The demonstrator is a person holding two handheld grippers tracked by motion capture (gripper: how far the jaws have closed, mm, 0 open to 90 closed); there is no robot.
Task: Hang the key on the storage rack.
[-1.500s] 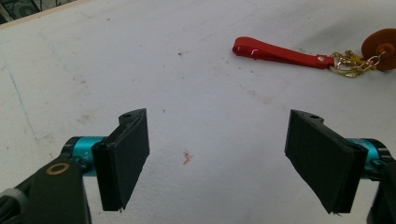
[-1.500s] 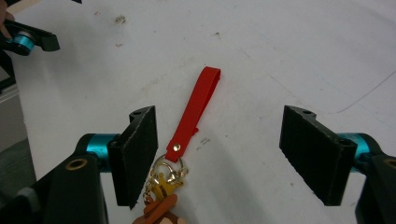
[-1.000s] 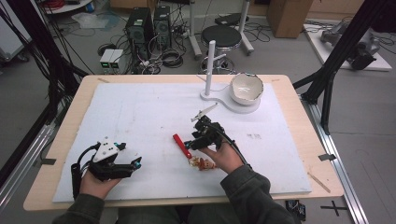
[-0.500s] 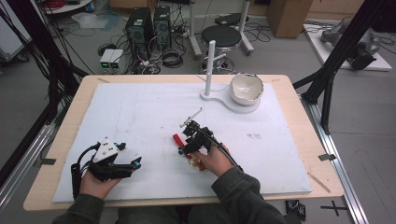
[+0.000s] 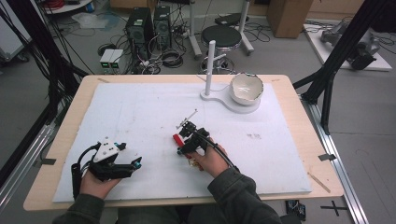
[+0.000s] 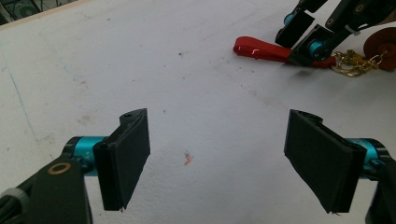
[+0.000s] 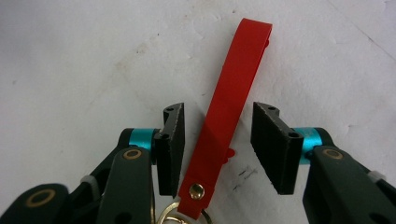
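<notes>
step: red key strap (image 7: 229, 102) straddled by right tool (image 7: 217, 149), jaws just closing, not yet pinching | left tool (image 6: 217, 158) spread, idle at 7 o'clock on desk (image 5: 299, 100) | left: grip, lift

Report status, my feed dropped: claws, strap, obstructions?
Right claw closing around red strap, pads not yet touching. Left claw open, idle. Nothing in the way.

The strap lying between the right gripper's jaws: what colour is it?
Red strap, clearest in the right gripper view.
</notes>
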